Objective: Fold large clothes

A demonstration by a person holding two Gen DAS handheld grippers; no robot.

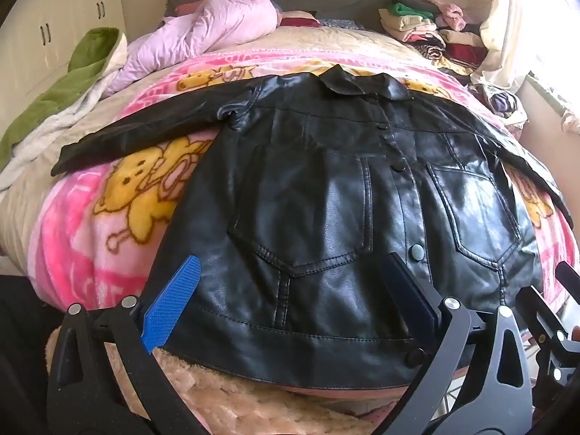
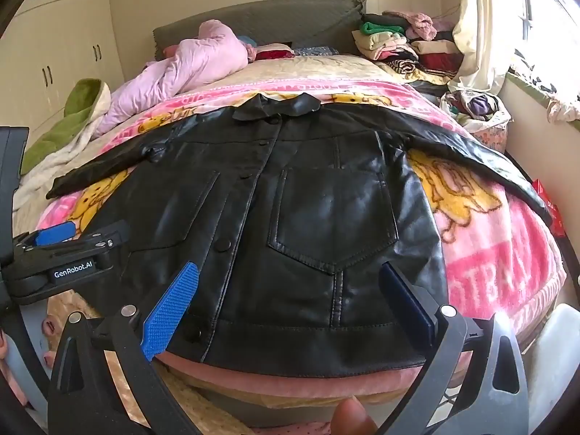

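Observation:
A black leather jacket [image 1: 326, 188] lies front up on the pink cartoon blanket [image 1: 90, 239], collar far, hem at the near bed edge, both sleeves spread sideways. It also shows in the right wrist view [image 2: 326, 199]. My left gripper [image 1: 290, 268] is open and empty, its blue fingers [image 1: 174, 301] straddling the hem's left half just above it. My right gripper [image 2: 290, 272] is open and empty over the hem's right half. The left gripper [image 2: 69, 250] also shows at the left in the right wrist view.
A pink padded coat [image 1: 203, 32] and a green-and-white blanket [image 1: 61, 87] lie at the far left of the bed. Stacks of folded clothes [image 1: 427, 25] sit at the far right by the curtain. White wardrobes [image 2: 54, 36] stand to the left.

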